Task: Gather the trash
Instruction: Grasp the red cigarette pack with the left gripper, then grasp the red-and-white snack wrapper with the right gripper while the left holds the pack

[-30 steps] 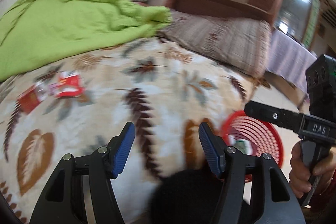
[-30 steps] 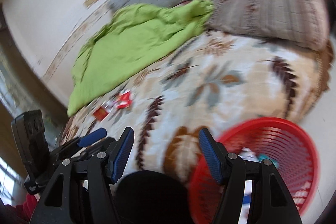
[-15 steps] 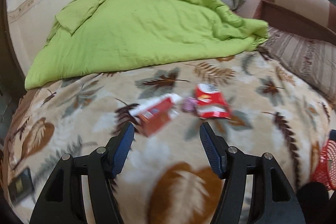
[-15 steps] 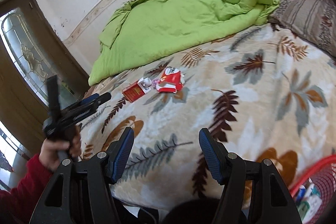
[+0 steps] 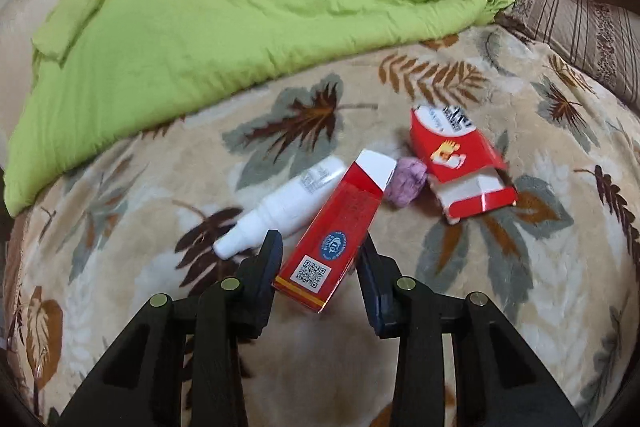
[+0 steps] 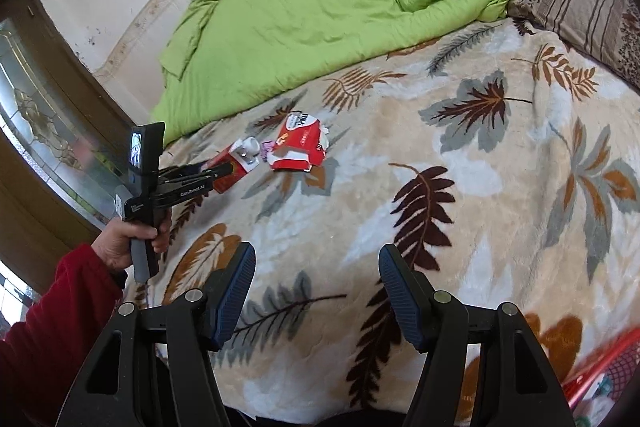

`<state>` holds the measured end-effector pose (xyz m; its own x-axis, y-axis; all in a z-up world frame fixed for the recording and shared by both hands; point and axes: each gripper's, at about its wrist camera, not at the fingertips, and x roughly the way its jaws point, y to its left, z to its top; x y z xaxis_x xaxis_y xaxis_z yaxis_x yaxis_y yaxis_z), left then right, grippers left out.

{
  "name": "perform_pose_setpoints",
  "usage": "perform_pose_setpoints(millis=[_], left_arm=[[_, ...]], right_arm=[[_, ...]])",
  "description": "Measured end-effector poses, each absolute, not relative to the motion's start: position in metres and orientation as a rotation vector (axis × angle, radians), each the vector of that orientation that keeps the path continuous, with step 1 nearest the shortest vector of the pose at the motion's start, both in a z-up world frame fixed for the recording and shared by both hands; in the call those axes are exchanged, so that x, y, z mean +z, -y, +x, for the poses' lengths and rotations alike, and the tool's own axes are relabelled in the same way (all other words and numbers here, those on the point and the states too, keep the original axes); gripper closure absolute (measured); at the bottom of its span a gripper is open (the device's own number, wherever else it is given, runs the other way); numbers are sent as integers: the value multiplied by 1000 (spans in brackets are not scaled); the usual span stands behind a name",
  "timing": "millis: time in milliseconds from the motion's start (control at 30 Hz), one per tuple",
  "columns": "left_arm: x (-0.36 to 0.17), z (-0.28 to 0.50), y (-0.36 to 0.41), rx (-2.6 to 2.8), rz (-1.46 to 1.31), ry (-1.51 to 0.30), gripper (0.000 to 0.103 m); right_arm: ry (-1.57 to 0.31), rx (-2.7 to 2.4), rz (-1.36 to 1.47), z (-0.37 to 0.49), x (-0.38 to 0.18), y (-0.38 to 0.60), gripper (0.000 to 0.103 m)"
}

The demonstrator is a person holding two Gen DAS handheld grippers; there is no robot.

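Observation:
A long red carton (image 5: pixel 336 231) lies on the leaf-patterned blanket (image 5: pixel 480 307), its near end between the fingers of my left gripper (image 5: pixel 320 253). The jaws stand on either side of it; I cannot tell whether they grip it. A white bottle (image 5: pixel 280 207) lies to its left, a purple wad (image 5: pixel 406 181) and a torn red-and-white packet (image 5: pixel 460 163) to its right. In the right wrist view the left gripper (image 6: pixel 224 171) reaches the carton (image 6: pixel 232 167) beside the packet (image 6: pixel 298 145). My right gripper (image 6: pixel 316 287) is open and empty above the blanket (image 6: pixel 440 167).
A crumpled green quilt (image 5: pixel 220 7) covers the far part of the bed. A striped brown cushion (image 5: pixel 580 27) lies at the right. The rim of a red basket (image 6: pixel 600 367) shows at the bottom right of the right wrist view. A door with glass panels (image 6: pixel 40 131) stands at the left.
My left gripper has moved in on the trash, and its fingers now straddle the red carton's end and stand closer together. The right gripper stays open, looking at the same bed.

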<state>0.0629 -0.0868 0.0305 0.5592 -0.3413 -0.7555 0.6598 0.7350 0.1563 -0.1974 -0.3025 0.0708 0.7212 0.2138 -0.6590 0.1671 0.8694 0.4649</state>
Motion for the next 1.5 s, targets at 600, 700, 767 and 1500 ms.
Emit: perform_pose_setpoints(millis=[600,700,767,1500], left_arm=[[59,-33,19,-482,22,-742,79],[52,-45,9,-455,11,-706,79],[48,-45,9,-452,19,-707,79],[53,-127,11,-464,60,-658,79]], right_arm=[[-903,39,625,3,24,306,27],[-929,-6,649,29,10,306,26],[-963,-19,658,47,0,300,25],[-755,69,374,-141,48,230,70]])
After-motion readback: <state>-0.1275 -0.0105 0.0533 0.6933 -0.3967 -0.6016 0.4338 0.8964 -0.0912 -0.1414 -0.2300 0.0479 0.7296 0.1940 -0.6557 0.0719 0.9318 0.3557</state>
